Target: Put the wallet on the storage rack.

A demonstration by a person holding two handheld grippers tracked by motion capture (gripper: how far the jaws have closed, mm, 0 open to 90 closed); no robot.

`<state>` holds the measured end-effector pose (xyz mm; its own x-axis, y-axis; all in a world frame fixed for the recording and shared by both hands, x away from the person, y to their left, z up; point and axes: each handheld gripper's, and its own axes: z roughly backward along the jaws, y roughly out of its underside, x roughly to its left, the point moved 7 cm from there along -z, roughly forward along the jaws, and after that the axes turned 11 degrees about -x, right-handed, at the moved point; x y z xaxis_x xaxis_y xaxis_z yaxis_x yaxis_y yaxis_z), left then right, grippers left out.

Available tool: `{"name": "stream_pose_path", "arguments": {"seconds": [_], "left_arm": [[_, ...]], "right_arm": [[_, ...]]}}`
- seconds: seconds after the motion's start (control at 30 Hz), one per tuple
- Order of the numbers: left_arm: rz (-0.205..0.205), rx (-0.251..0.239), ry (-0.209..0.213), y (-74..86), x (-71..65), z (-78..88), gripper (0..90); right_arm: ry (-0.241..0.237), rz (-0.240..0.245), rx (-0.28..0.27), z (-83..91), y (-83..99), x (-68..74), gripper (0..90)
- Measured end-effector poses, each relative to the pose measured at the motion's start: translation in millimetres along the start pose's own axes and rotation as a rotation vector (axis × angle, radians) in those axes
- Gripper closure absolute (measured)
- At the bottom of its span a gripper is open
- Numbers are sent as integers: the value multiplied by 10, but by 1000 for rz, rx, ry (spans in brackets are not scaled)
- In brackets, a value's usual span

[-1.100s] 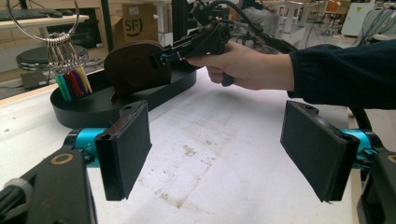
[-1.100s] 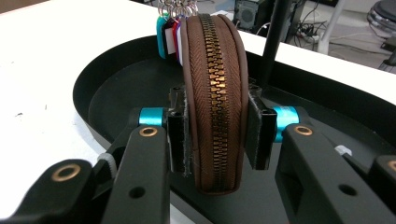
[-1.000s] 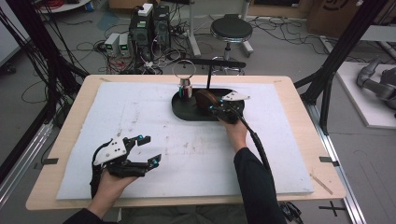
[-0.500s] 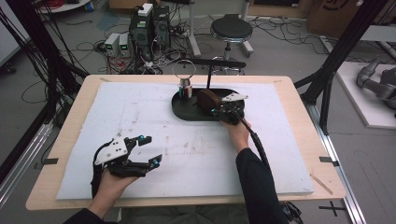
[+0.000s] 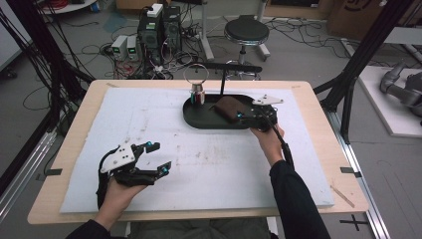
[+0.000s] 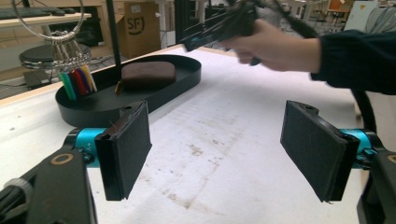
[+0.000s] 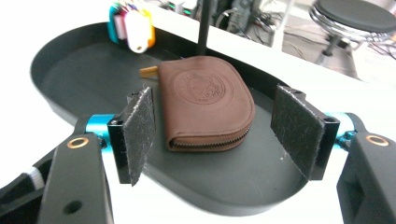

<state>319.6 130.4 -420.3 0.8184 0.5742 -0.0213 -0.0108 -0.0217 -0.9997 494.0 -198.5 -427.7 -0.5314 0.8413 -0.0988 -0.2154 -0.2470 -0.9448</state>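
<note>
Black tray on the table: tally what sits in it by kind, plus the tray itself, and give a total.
Black tray: 1
Brown zip pouch: 1
Bunch of coloured tags on a metal ring: 1
Upright black post: 1
Total: 4

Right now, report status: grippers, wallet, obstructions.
Right gripper just opened, pads clear of brown wallet. Wallet flat in black tray. Left gripper open, empty, on the mat. Key ring stand beside the wallet.
</note>
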Motion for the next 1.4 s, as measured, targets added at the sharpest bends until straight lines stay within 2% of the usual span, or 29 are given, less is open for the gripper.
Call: {"name": "stream_pose_path", "arguments": {"seconds": [0.17,0.27,0.47,0.57,0.67,0.8,0.97,1.13,1.4], "left_arm": [[-13,19,-36,30,123,-4,242],[-53,52,-62,62,200,4,242],[-42,76,-111,115,343,50,242],[-42,82,-134,130,397,82,242],[-46,87,-150,132,432,117,242],[-60,89,-178,120,456,183,242],[-72,82,-230,95,503,286,223],[-66,84,-252,98,549,340,222],[-85,91,-260,88,556,332,222]], "right_arm": [[-55,-7,-31,318,-17,-26,311],[-86,-19,-58,514,1,-38,298],[-139,-72,-94,880,75,-32,271],[-170,-121,-110,1037,109,-33,243],[-189,-143,-125,1163,149,-49,220],[-179,-158,-150,1258,249,-118,215],[-174,-201,-133,1287,372,-229,213],[-150,-221,-128,1284,417,-319,213],[-154,-212,-120,1300,461,-327,213]]}}
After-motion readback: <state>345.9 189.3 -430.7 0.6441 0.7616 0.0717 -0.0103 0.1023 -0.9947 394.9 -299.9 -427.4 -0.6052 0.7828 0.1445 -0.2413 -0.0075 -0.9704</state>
